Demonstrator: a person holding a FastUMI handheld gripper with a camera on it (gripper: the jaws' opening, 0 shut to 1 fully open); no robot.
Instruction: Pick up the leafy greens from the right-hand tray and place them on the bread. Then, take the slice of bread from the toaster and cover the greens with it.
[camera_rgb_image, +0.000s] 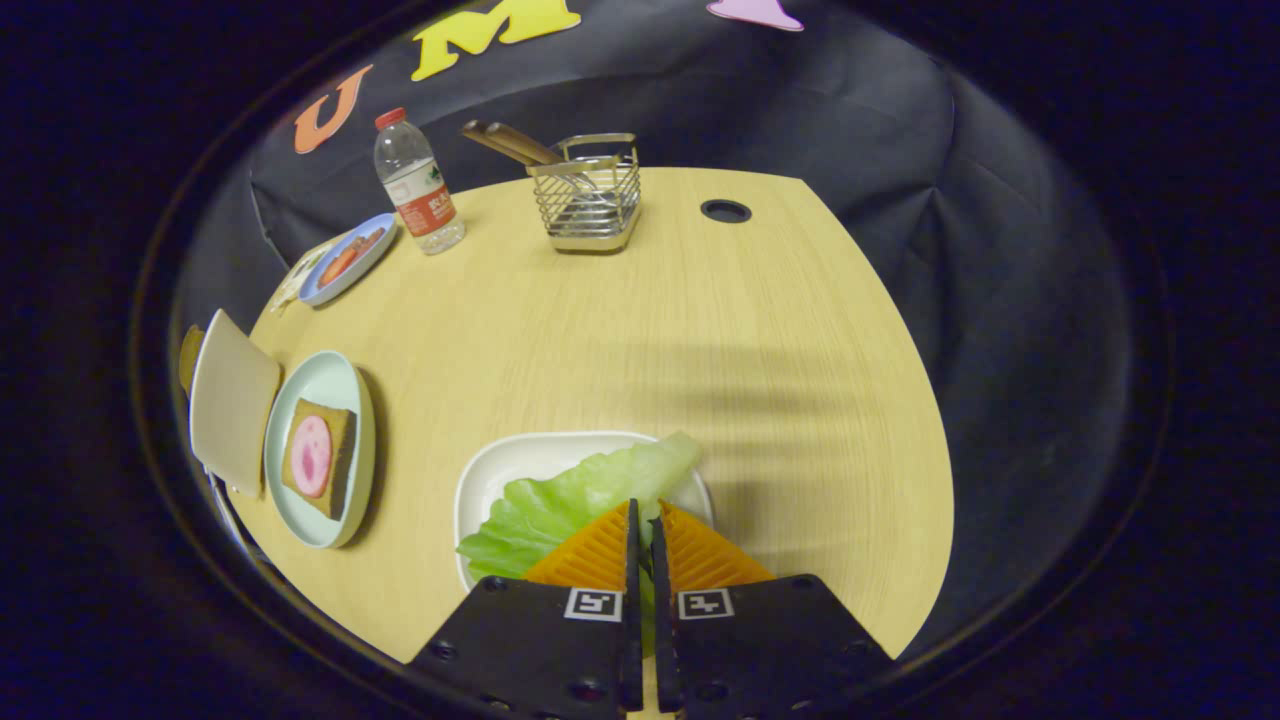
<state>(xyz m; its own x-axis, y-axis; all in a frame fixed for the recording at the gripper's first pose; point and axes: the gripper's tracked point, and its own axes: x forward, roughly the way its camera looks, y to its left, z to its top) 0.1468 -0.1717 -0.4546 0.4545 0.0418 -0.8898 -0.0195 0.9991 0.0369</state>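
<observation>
— How far along are you?

— Your tool (645, 515) looks nearly closed on the lettuce leaf (575, 495), probably gripping it, over the white tray (500, 470). The bread with ham (318, 457) waits uncovered; the toaster (232, 400) slice remains.

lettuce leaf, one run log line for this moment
gripper: fingers shut on lettuce leaf | leaf: over white tray | bread: on plate, meat slice on top, no greens yet

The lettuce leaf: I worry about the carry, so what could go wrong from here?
The tool is shut on the floppy green lettuce leaf at one edge only, so it may slip free or drag the white tray. The toast with the pink slice lies far off.
</observation>
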